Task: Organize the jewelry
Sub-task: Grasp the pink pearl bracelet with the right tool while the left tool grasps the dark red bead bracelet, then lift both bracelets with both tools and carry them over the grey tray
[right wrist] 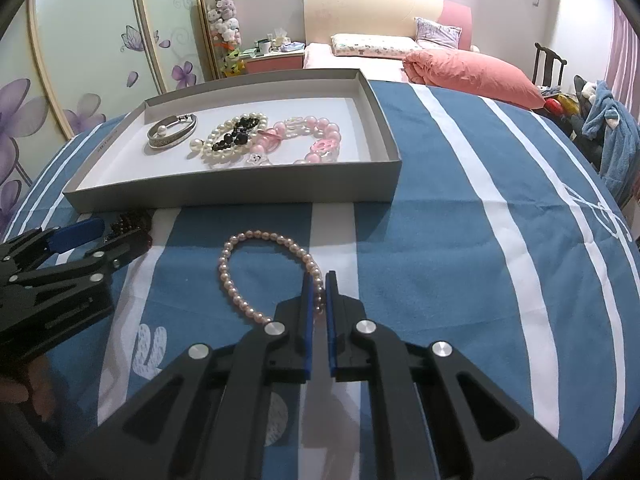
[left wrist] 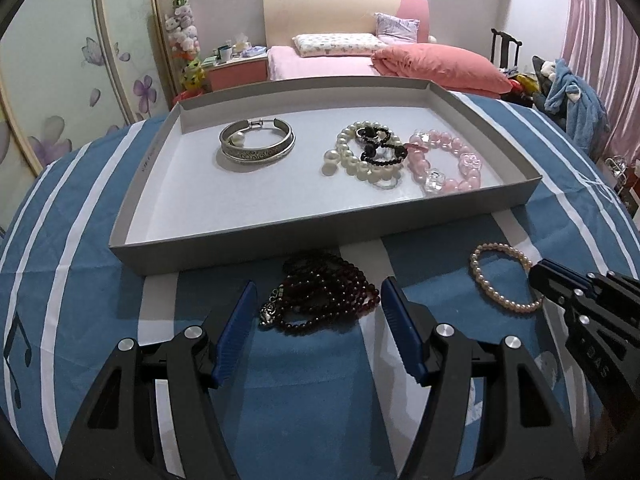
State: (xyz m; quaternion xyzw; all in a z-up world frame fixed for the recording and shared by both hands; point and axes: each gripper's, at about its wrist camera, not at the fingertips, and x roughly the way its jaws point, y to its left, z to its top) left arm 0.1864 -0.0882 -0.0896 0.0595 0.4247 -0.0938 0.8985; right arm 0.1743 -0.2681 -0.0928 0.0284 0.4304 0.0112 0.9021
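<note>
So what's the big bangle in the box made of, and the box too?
The bangle looks like metal: silvery, shiny, with a curly engraved pattern and a hinge-like clasp; silver or steel, I cannot tell. A white pearl-like bead sits inside it. The box looks like matte grey cardboard, with thin flat walls.

Behind, a pink-covered bed (left wrist: 320, 64), floral wardrobe doors (left wrist: 80, 60), pink curtains (left wrist: 600, 40) and a dark chair (left wrist: 505, 46).

Right gripper (right wrist: 319, 292) pinches pearl bracelet (right wrist: 240, 276) — on cloth.
</note>
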